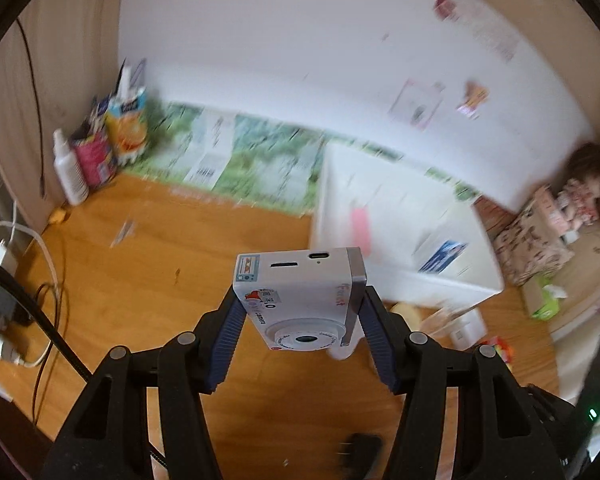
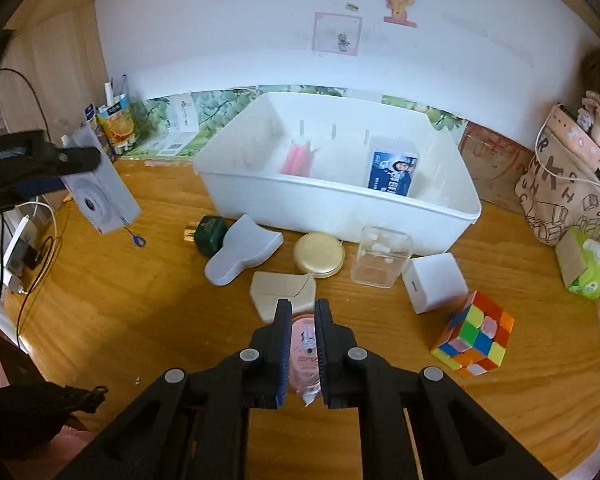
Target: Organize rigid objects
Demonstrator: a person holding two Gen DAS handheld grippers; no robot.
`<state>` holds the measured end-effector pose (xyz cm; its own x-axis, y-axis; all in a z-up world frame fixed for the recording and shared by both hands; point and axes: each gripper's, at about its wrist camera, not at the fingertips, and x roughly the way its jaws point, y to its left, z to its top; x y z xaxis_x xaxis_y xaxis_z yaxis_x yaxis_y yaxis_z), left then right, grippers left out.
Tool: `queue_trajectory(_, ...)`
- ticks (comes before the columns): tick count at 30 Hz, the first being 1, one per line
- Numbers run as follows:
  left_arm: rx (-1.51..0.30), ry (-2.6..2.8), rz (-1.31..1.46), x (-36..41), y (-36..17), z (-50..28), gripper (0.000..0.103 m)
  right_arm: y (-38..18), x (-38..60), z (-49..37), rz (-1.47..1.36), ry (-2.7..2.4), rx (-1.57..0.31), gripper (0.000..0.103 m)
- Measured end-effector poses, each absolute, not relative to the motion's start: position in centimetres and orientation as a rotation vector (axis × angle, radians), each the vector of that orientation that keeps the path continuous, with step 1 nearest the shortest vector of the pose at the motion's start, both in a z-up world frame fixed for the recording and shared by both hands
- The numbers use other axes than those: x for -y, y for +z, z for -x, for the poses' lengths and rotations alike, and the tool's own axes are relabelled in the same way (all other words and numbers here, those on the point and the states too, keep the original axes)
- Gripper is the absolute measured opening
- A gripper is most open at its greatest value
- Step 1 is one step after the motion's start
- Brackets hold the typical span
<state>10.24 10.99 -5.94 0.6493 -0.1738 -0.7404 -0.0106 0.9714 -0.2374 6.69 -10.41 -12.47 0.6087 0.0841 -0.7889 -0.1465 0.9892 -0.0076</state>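
A small white toy camera (image 1: 296, 272) with stickers is held above the wooden desk, my left gripper (image 1: 302, 300) shut on its two sides. The right wrist view shows the same camera (image 2: 100, 196) in the air at the far left, left of the white bin (image 2: 340, 208). My right gripper (image 2: 303, 308) is shut on a pink wrapped packet (image 2: 305, 344), held over the desk's front. The bin holds a pink item (image 2: 296, 158) and a blue card box (image 2: 392, 170).
In front of the bin lie a green charger (image 2: 210, 234), a pale case (image 2: 244, 252), a gold compact (image 2: 319, 260), a cream case (image 2: 284, 292), a clear box (image 2: 382, 256), a white cube (image 2: 436, 280) and a puzzle cube (image 2: 476, 336). Cables lie at the left (image 1: 40, 280).
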Motion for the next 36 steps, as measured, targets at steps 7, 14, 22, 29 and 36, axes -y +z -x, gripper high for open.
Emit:
queue_trajectory(7,-0.733,-0.183,0.264,-11.3,-4.2,-9.0,0.061,-13.6,11.7,-6.8,-0.039,0.151,-0.992,0.012)
queue_trajectory(14,-0.649,-0.243,0.277,-11.8,-3.5,-7.6,0.061,-15.8,10.8,-6.0,-0.15,0.19,-1.09,0.034)
queue_trajectory(22,-0.651,-0.263,0.263,-12.1,-3.8,-6.7,0.061,-17.8,8.5,-5.4,-0.177,0.237,-1.187,0.058)
queue_trajectory(29,-0.658,-0.259,0.264,-12.8,-4.1,-6.2,0.061,-20.0,6.9,-5.8,-0.191,0.284,-1.301,0.058)
queue_trajectory(36,-0.665,-0.261,0.256,-13.1,-4.2,-6.0,0.061,-21.8,4.7,-6.2,-0.132,0.314,-1.395,0.058)
